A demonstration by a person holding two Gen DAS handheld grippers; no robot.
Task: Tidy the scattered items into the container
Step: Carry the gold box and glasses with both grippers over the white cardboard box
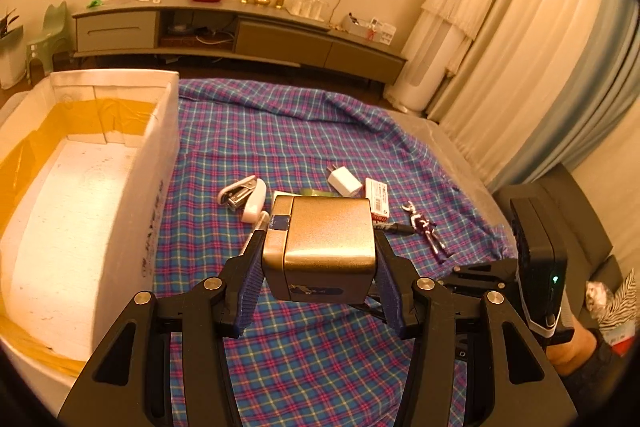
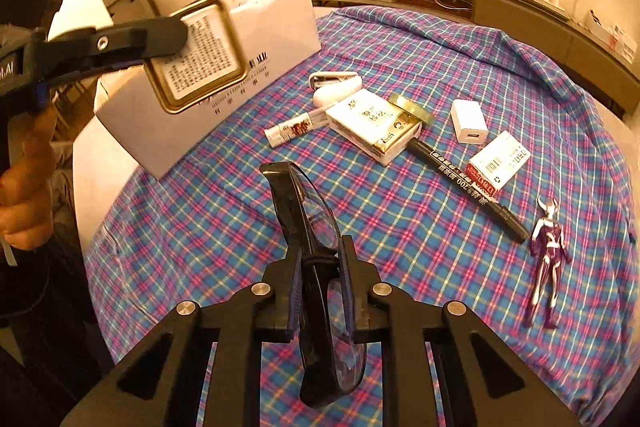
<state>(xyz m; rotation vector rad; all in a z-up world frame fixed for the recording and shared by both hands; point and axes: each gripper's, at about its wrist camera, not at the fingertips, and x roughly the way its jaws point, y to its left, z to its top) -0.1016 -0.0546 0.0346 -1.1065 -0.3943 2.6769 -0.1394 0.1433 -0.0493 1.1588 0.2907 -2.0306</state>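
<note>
The left gripper [image 1: 318,267] has its jaws clamped on a gold tin [image 1: 324,247] beside the white foam box [image 1: 160,163]. The right gripper [image 2: 320,287] pinches black glasses [image 2: 316,267] above the plaid cloth [image 2: 400,227]; only its view shows the marker [image 2: 464,183] whole.

A bed [image 2: 400,227] covered with a checked blue and pink cloth [image 1: 280,131] carries the things. At its left edge stands a white foam box [image 1: 132,187]. In the middle of the frame lie a white stapler [image 2: 336,87], a small tube [image 2: 288,131], a white and gold packet [image 2: 372,127], a black marker [image 2: 468,183], a white charger [image 2: 469,121], a small red and white box [image 2: 500,163], and a purple figure [image 2: 548,259] at the right.
</note>
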